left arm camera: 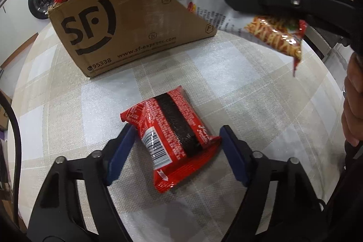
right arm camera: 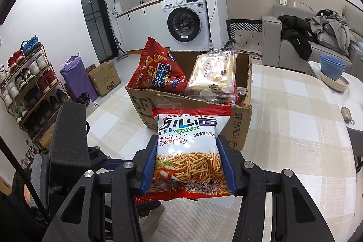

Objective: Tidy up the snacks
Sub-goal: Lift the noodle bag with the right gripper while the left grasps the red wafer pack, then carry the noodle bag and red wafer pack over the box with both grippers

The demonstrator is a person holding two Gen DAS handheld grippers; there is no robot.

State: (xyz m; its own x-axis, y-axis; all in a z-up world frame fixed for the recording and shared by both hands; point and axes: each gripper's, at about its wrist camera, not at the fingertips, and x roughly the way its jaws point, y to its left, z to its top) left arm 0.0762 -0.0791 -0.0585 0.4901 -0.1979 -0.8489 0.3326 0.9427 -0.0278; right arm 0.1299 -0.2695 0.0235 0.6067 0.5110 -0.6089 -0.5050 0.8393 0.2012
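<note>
A red snack packet (left arm camera: 172,135) with a black stripe and barcode lies on the checked tablecloth between the blue pads of my open left gripper (left arm camera: 177,140), with gaps on both sides. My right gripper (right arm camera: 187,151) is shut on a white and red fried-noodle snack bag (right arm camera: 188,151) and holds it in the air just in front of the cardboard SF box (right arm camera: 240,126). The same bag (left arm camera: 226,8) and box (left arm camera: 127,22) show in the left wrist view. The box holds a red snack bag (right arm camera: 156,72) and a clear pack of biscuits (right arm camera: 215,72).
Blue bowls on a woven plate (right arm camera: 333,74) stand on the table at the far right, with a small pouch (right arm camera: 347,113) near them. A sofa with clothes, a washing machine (right arm camera: 186,17) and a shoe rack (right arm camera: 29,83) stand beyond the table.
</note>
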